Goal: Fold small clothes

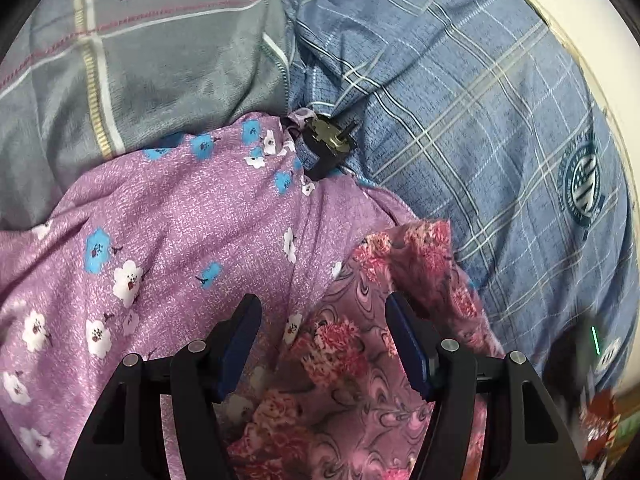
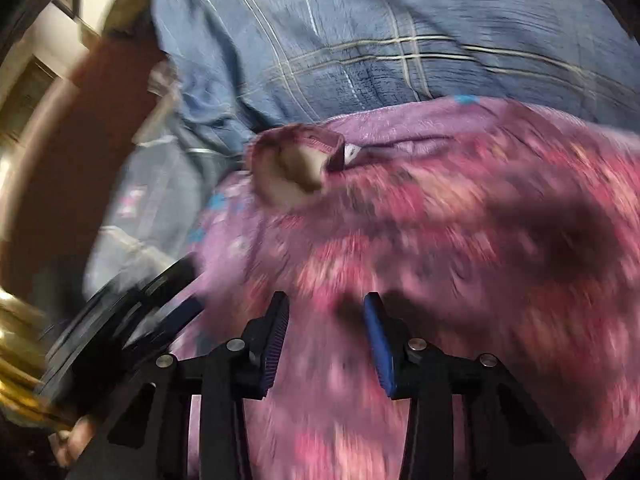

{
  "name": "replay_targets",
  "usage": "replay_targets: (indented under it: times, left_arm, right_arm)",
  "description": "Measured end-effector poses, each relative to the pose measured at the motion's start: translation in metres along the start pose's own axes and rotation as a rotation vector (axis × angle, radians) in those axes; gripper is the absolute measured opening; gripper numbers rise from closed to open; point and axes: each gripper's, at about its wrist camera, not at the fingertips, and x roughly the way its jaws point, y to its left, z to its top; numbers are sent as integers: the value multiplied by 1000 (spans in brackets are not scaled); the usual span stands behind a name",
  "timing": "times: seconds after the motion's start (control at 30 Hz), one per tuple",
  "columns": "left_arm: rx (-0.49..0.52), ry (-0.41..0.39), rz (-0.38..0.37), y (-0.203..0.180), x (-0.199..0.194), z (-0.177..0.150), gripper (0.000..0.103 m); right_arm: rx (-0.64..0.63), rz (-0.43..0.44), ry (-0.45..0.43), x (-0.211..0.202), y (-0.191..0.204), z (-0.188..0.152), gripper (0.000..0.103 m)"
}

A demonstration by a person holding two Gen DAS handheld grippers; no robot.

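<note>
A pink garment with red flowers [image 1: 360, 380] lies on a purple cloth with blue and white flowers [image 1: 160, 232]. My left gripper [image 1: 322, 312] is open just above the pink garment's left edge, holding nothing. In the right wrist view the pink garment [image 2: 460, 240] fills the lower right, blurred, with a turned-up corner [image 2: 296, 168] showing its pale inner side. My right gripper [image 2: 326, 308] is open, its fingers close over the garment. The left gripper [image 2: 132, 308] shows at the lower left of that view.
A blue plaid bedcover [image 1: 460, 100] lies to the right and behind. A grey quilt with a pink star [image 1: 140, 60] lies at the back left. A small black device [image 1: 324, 146] rests at the purple cloth's far edge. A white wall [image 1: 580, 20] borders the right.
</note>
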Motion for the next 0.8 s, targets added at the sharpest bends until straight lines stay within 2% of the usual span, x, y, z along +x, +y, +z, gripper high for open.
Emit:
replay_targets:
  times: [0.03,0.07,0.13,0.2,0.3,0.37,0.43,0.5,0.57,0.6,0.67,0.73,0.77,0.8]
  left_arm:
    - [9,12,-1,0,0,0,64]
    - [11,20,-2,0,2,0,64]
    - [5,32,-4,1,6,3,64]
    - [10,47,-9,1,8,6,64]
    - [41,62,-9,-3,10,5,64]
    - [100,90,-10,-12,12,0,64]
    - [159,112,-3,-21,15,-9,64]
    - [217,121,5,-30,16,-19,64]
    - [284,129,20,-41,18,-29,64]
    - [312,132,26,-46,20,-34,63]
    - [365,132,47,-55,24,-42,64]
    - [393,125,78,-61,29,-47,64]
    - [397,126,94,-62,32,-48,64]
    - [398,129,106,-64,34,-50,64]
  right_arm:
    - [59,-48,-47,11,-9,22,39]
    - [114,-56,-93,11,-18,34,39]
    - [228,-31,-263,-8,-34,48,44]
    - [251,42,-346,-30,-40,39,45]
    - [205,14,-355,-59,-45,17,46]
    - [229,22,-375,-91,-68,-11,46]
    - [295,18,-433,-132,-102,-51,46]
    - [335,-34,-484,-169,-130,-78,48]
    - [389,-134,-518,-203,-153,-107,50]
    - [432,-135,-530,-219,-169,-125,50]
    - [517,-28,-548,-235,-194,-153,50]
    - [576,45,-509,-236,-216,-171,50]
    - [593,38,-474,-227,-222,-173,50]
    - [599,-11,-427,-217,-227,-174,50]
